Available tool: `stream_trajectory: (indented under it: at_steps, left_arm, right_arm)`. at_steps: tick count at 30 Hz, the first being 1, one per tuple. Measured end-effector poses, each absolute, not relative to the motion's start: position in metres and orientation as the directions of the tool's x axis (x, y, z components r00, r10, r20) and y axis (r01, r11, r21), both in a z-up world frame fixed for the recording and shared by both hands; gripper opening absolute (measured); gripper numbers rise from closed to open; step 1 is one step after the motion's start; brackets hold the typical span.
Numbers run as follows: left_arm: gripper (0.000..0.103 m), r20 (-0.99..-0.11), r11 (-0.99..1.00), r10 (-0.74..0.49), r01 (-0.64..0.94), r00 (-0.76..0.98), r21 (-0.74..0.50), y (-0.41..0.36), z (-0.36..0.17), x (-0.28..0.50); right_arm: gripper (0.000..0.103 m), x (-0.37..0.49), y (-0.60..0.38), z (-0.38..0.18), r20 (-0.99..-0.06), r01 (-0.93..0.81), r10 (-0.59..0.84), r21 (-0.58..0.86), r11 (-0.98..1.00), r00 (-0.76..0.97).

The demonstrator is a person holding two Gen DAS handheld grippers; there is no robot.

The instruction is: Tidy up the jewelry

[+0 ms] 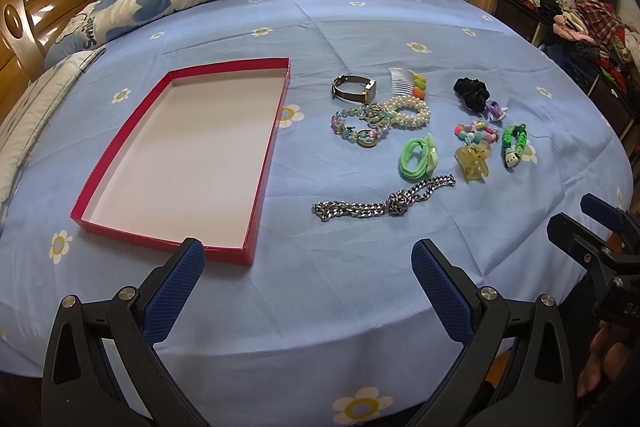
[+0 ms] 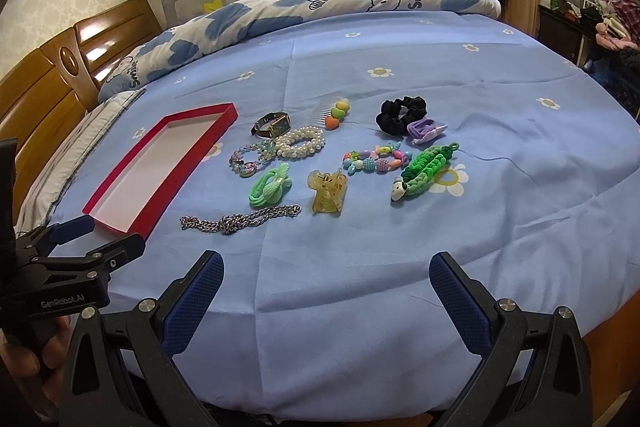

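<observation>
**Jewelry spread on a bed beside a shallow red box**

We see a bed covered by a smooth pale-blue sheet printed with daisies. Toward its left side lies a flat rectangular red box of cardboard, white inside, holding nothing.

To the box's right, the jewelry lies in a loose cluster: a metal-banded watch, a clear plastic comb, a glossy pearl bracelet touching a glassy bead bracelet, a green elastic hair tie, a translucent yellow claw clip, a fuzzy black scrunchie, and a braided green cord charm. Nearest the bed's front edge, a heavy silver chain lies knotted in its middle.

The left gripper hovers with its ribbed blue pads spread wide, holding nothing. The right gripper is likewise wide apart and bare.

Only the right wrist view shows the watch's dark square face; only the left shows the whole box floor.
</observation>
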State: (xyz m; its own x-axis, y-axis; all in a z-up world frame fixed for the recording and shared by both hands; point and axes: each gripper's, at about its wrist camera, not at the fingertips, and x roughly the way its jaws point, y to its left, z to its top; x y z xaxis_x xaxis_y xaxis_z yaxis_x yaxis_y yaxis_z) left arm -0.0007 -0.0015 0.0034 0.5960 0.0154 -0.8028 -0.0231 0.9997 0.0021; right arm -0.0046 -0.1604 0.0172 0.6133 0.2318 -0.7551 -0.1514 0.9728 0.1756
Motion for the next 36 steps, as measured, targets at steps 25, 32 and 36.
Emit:
stream_trajectory:
  at_steps: [25, 32, 36]
  left_arm:
    - [0.103, -0.823, 0.999, -0.038, 0.026, 0.567, -0.029, -0.01, -0.005, 0.029]
    - [0.103, -0.83, 0.995, -0.096, 0.077, 0.549, -0.064, -0.025, -0.009, 0.058]
    - [0.103, -0.836, 0.992, -0.114, 0.106, 0.537, -0.067, -0.036, -0.014, 0.077]
  right_arm:
    - [0.102, 0.011, -0.179, 0.007, -0.752, -0.125, 0.245, 0.214, 0.969, 0.612]
    - [0.099, 0.031, -0.199, 0.001, -0.751, -0.094, 0.235, 0.226, 0.969, 0.617]
    - [0.089, 0.043, -0.204, -0.004, -0.751, -0.095, 0.264, 0.261, 0.961, 0.606]
